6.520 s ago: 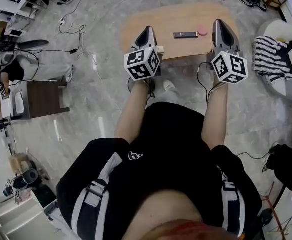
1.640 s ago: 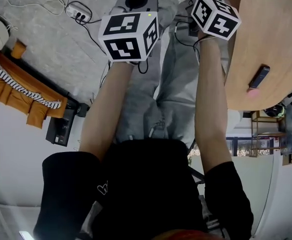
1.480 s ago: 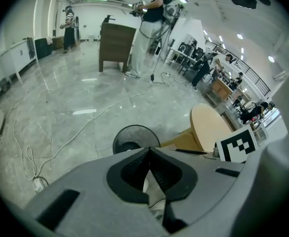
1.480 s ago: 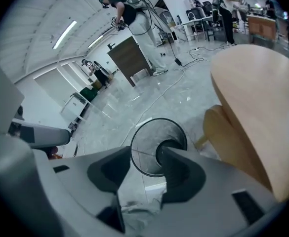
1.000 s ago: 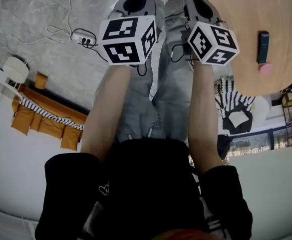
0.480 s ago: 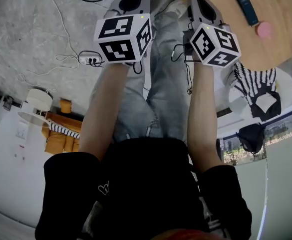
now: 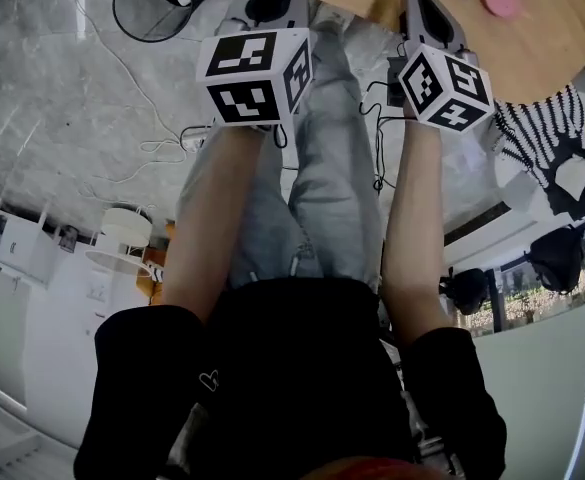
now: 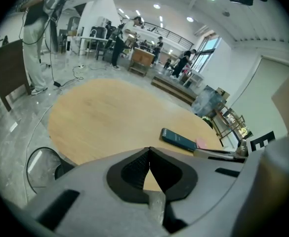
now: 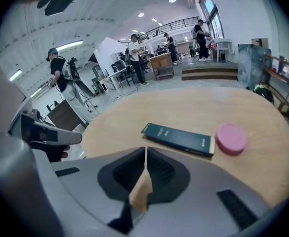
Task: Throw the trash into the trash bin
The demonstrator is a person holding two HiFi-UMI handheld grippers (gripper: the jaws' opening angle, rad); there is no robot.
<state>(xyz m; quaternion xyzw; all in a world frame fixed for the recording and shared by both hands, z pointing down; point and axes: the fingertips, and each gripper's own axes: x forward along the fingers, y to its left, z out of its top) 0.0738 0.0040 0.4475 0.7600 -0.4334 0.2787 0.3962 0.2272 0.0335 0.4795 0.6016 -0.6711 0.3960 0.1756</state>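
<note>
On the round wooden desk (image 9: 198, 107), the flat dark-green rectangular box (image 9: 178, 138) lies just left of the small pink round disc (image 9: 231, 138), with one end just beside it. The round black wire bin (image 8: 38, 164) stands on the floor at the desk's left edge, below the tabletop.

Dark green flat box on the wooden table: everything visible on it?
The dark green box is a slim flat rectangle, cardboard-like, with small pale print on top and a tan-gold end. It looks closed. It lies flat on the wooden table, skewed in the right gripper view. The pink disc sits right beside the gold end; whether they touch is unclear. Nothing else rests on it.
</note>
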